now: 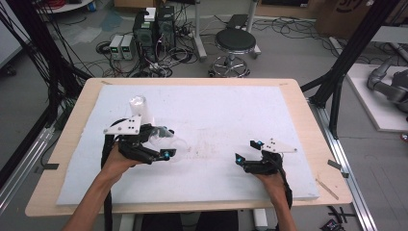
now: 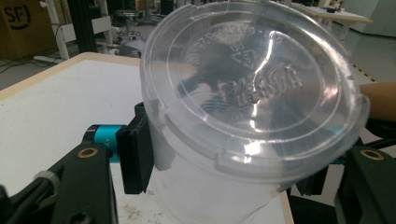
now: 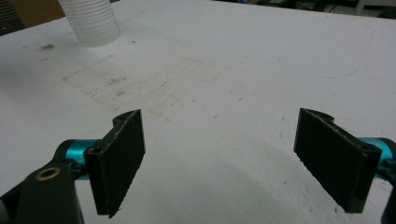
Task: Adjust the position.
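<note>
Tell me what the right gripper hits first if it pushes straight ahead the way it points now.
Probably nothing: the right gripper has bare white mat ahead; the ribbed white cup stands off to one side.

clear plastic cup | lying tilted, base toward camera | clamped in left tongs

Clear cup; white ribbed cup; black gripper.

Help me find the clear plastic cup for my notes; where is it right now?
The clear plastic cup sits clamped between the left gripper jaws, at the high view's left, just in front of the white ribbed cup.
</note>
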A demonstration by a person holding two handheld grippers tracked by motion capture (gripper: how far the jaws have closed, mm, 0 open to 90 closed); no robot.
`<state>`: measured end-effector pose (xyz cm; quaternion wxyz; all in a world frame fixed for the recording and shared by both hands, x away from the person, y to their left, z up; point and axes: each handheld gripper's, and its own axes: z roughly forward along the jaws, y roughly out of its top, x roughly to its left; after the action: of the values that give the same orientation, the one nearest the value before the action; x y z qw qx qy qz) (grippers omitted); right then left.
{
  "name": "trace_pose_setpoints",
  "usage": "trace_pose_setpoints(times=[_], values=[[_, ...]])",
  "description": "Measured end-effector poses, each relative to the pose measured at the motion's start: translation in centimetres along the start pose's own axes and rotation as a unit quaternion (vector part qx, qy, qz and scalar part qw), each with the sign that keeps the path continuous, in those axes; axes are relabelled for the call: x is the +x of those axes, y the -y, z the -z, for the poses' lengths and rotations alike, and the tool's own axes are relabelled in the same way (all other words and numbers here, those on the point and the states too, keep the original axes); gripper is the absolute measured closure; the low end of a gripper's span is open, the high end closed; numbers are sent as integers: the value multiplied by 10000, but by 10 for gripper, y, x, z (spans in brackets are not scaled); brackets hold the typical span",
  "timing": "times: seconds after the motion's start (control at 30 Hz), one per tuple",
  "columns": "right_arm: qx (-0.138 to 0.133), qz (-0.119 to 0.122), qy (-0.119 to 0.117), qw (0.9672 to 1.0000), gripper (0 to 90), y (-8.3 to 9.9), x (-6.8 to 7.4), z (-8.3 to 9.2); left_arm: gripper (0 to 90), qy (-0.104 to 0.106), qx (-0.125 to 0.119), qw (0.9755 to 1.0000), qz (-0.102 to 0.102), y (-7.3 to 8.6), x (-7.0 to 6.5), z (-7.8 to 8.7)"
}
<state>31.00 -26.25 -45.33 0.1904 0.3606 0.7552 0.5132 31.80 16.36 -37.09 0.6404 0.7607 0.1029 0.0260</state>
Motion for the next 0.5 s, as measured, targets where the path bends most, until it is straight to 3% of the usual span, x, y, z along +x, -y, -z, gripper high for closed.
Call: trace_pose_setpoints(times=[0.3, 0.5], values=[[-145, 84, -147, 9998, 160, -4, 1, 2, 347, -15, -14, 10000, -11, 1, 1, 1], [-166, 297, -687, 9971, 160, -18, 8, 4, 348, 14, -94, 10000, -30, 1, 1, 1]])
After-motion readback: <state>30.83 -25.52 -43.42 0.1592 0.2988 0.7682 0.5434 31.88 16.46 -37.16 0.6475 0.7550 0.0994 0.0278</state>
